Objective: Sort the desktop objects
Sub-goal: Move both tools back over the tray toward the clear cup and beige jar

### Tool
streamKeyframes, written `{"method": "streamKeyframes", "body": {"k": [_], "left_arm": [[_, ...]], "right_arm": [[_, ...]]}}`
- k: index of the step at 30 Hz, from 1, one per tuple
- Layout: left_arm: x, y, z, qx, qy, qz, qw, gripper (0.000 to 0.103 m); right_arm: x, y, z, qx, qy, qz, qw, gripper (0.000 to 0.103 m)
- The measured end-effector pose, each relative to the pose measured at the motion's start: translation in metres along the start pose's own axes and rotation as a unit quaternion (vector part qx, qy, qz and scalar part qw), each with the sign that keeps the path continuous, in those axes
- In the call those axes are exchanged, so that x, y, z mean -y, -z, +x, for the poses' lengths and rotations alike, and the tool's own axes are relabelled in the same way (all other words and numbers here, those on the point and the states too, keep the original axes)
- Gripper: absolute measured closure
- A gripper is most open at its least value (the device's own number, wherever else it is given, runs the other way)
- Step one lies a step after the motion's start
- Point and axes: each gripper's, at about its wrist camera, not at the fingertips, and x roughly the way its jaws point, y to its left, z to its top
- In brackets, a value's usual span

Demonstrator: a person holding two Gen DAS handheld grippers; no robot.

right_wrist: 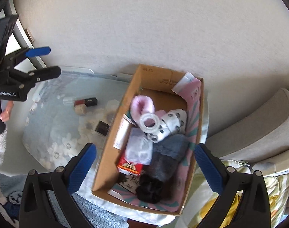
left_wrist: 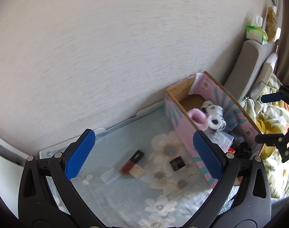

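Note:
A cardboard box (right_wrist: pixel 114 142) with pink outer sides (left_wrist: pixel 180 127) stands on a floral cloth. It holds a tape roll (right_wrist: pixel 149 122), pink fluffy item (right_wrist: pixel 141 104), spotted sock (right_wrist: pixel 172 121), grey and black fluffy items, a clear plastic case (right_wrist: pixel 138 149) and a red packet (right_wrist: pixel 130 167). On the cloth lie a red-and-black lipstick (left_wrist: pixel 133 161) with a beige block, a clear cap (left_wrist: pixel 111 174) and a small dark box (left_wrist: pixel 177 163). My left gripper (left_wrist: pixel 144 157) is open above the lipstick. My right gripper (right_wrist: pixel 144 169) is open above the box, empty.
The floral cloth (left_wrist: pixel 125 199) covers a small table against a white wall. A grey cushioned headboard (right_wrist: pixel 258 125) and patterned bedding (left_wrist: pixel 273 125) lie to the right. A green tissue pack (left_wrist: pixel 255 31) sits on the headboard.

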Motion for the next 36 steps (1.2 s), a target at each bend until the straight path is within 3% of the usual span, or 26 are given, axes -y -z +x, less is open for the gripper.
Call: {"method": "streamKeyframes", "body": {"k": [14,21,27,33,36], "left_arm": [[-0.081,0.051,-0.015,-0.008,-0.026,-0.050,0.9984,0.000],[-0.112,0.086,0.013,-0.039,-0.017,-0.065,0.9970,0.000],[-0.121,0.116,0.050,-0.046,-0.007,-0.076,0.9960,0.000],[-0.117,0.141,0.095,-0.046,0.000,-0.049,0.9977,0.003],[-0.114,0.147,0.113,-0.040,0.000,-0.019,0.9990,0.007]], "right_arm": [[-0.065,-0.030,0.012,0.014,-0.033,-0.036,0.999,0.000],[-0.106,-0.035,0.044,0.002,-0.048,-0.046,0.998,0.000],[-0.142,-0.025,0.084,0.005,-0.060,-0.013,0.998,0.001],[-0.168,-0.010,0.145,0.004,-0.043,-0.001,0.999,0.024],[-0.170,-0.011,0.168,0.002,-0.037,0.004,0.999,0.029]]}}
